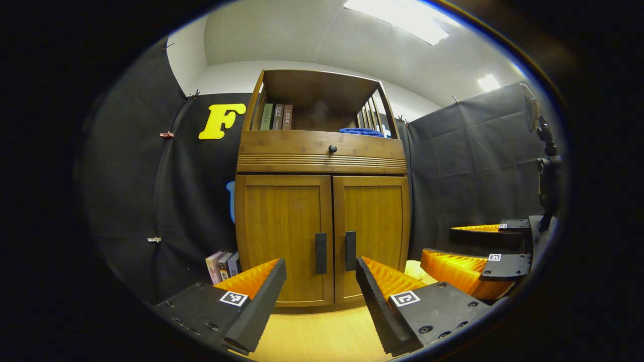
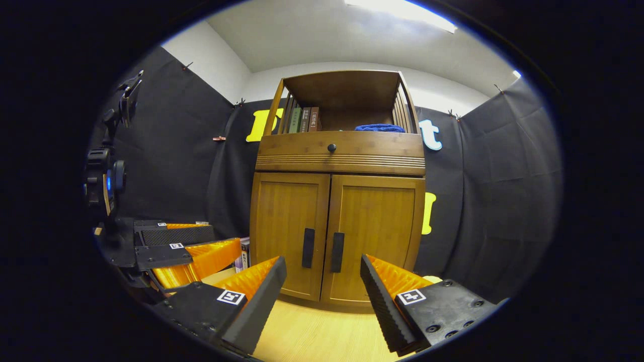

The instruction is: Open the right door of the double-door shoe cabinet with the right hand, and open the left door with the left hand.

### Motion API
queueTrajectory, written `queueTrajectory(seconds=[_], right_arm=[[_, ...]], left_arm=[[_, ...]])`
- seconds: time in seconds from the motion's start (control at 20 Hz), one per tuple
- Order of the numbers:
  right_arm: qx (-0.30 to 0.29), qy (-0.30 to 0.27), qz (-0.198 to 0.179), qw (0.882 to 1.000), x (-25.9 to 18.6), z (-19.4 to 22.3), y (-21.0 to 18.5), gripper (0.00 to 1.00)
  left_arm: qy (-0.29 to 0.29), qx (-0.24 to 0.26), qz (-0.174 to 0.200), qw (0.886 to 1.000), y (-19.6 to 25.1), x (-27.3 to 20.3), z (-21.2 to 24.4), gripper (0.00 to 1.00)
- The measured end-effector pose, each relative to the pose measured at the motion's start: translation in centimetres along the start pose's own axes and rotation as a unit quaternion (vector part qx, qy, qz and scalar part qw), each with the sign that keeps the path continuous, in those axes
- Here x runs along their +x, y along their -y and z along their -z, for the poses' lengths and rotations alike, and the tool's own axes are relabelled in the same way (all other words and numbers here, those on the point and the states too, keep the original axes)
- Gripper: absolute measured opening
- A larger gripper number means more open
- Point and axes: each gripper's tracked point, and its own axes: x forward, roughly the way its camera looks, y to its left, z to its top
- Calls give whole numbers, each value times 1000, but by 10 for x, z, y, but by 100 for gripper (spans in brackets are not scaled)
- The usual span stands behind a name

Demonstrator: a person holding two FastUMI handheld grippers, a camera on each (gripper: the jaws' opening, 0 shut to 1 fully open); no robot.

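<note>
I see the cabinet (image 1: 322,201) standing straight ahead on the light wood floor (image 1: 322,332), against the black cloth wall. Its 2 doors are both closed. The left door (image 1: 282,236) and the right door (image 1: 375,234) meet in the middle, and the 2 dark handles, left handle (image 1: 320,253) and right handle (image 1: 350,250), stand upright just beside each other at the seam.

My left gripper (image 1: 321,296) is released, its jaws wide apart with nothing between them, and it is apart from the doors, pointing at the seam. In the right gripper view my right gripper (image 2: 323,296) is released as well, also holding nothing, near the cabinet but not touching it. In the left gripper view I see the right gripper far to the right, low.

Above the doors is a drawer (image 1: 322,151) with 1 round knob (image 1: 332,149). The open shelf on top holds 3 books (image 1: 276,116) at the left and a blue cloth (image 1: 361,131) at the right. More books (image 1: 222,265) stand on the floor left of the cabinet.
</note>
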Motion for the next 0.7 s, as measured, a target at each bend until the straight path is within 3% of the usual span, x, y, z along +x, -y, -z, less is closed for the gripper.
queueTrajectory(seconds=[0.2, 0.25, 0.5, 0.7], right_arm=[[-15, 8, 8, 1000, -6, -3, 3, 94], [-14, 8, 6, 1000, -7, -2, 2, 94], [-22, 10, 11, 1000, -12, -4, 4, 94], [-36, 5, 11, 999, -12, 3, 2, 94]], left_arm=[[4, 2, 3, 1000, 1, -8, 0, 87], [4, 2, 4, 1000, 2, -10, 1, 83], [9, 2, 4, 1000, 3, -20, 0, 92], [8, 4, 2, 1000, 2, -22, 2, 87]])
